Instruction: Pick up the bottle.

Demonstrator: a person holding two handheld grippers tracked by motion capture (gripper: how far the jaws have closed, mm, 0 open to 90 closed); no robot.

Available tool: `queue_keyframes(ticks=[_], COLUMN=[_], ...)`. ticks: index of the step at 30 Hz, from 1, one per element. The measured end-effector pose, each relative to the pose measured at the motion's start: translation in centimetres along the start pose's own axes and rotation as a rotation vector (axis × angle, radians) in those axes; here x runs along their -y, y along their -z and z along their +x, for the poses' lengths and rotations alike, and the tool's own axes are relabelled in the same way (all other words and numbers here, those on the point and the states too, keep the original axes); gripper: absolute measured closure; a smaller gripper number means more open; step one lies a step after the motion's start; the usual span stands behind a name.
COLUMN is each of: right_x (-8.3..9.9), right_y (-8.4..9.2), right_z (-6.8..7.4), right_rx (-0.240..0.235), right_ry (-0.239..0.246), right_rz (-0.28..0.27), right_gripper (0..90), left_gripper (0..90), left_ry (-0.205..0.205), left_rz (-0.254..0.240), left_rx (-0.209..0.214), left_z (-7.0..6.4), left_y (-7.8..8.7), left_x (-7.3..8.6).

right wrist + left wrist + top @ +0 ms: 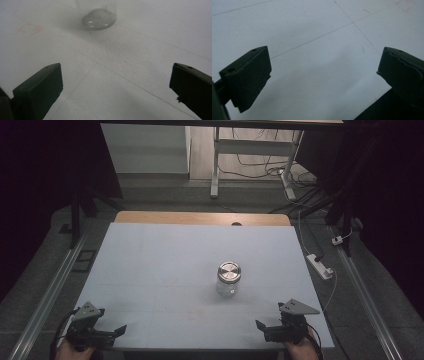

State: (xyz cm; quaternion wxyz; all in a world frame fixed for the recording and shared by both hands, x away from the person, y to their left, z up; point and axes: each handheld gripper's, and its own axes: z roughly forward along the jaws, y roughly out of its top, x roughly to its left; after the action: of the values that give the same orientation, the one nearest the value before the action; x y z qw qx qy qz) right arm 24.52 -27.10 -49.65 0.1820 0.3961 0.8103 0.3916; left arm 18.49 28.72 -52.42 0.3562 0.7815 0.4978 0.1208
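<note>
1. The left hand-held gripper (116, 331) sits at the near left corner of the desk, its jaws spread wide with nothing between them; in the left gripper view (324, 75) bare desk lies in the gap.
2. The right hand-held gripper (261, 329) sits at the near right corner, jaws likewise spread wide and empty; the right gripper view (116, 87) looks between them across the desk to the foot of the jar (99, 19).
3. The jar (228, 279), clear glass with a metal lid, stands upright a little right of the desk's middle, well apart from both grippers and nearer the right one.
4. The desk (165, 270) is covered by a pale sheet marked with thin ruled lines; faint red marks show on it in both gripper views. A strip of bare wood (200, 218) shows along the far edge.
5. The room is dim. Metal rails (47, 295) run along the floor on both sides of the desk.
6. A white power strip (320, 266) lies on the floor at the right, with cables trailing away.
7. Beyond the desk stand a white frame (216, 165) and a white panel (145, 150).
</note>
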Motion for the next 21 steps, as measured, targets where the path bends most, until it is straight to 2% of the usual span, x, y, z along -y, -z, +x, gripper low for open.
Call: queue_keyframes(ticks=[5, 8, 21], right_x=[-0.02, -0.03, -0.07], right_y=[-0.05, -0.10, -0.16], right_z=[0.07, 0.06, -0.05], right_rx=[-0.008, -0.016, -0.031], right_ry=[0.009, 0.009, 0.007], right_rz=[0.006, 0.008, 0.016], right_gripper=[0.0, 0.0, 0.0], left_gripper=[0.0, 0.0, 0.0], left_ry=[0.001, -0.007, -0.009], left_rz=[-0.005, -0.022, 0.007], left_rx=[-0.010, -0.036, -0.019], left_z=[-0.01, -0.07, 0.01], left_y=[0.06, 0.17, -0.14], left_x=[0.02, 0.05, -0.07])
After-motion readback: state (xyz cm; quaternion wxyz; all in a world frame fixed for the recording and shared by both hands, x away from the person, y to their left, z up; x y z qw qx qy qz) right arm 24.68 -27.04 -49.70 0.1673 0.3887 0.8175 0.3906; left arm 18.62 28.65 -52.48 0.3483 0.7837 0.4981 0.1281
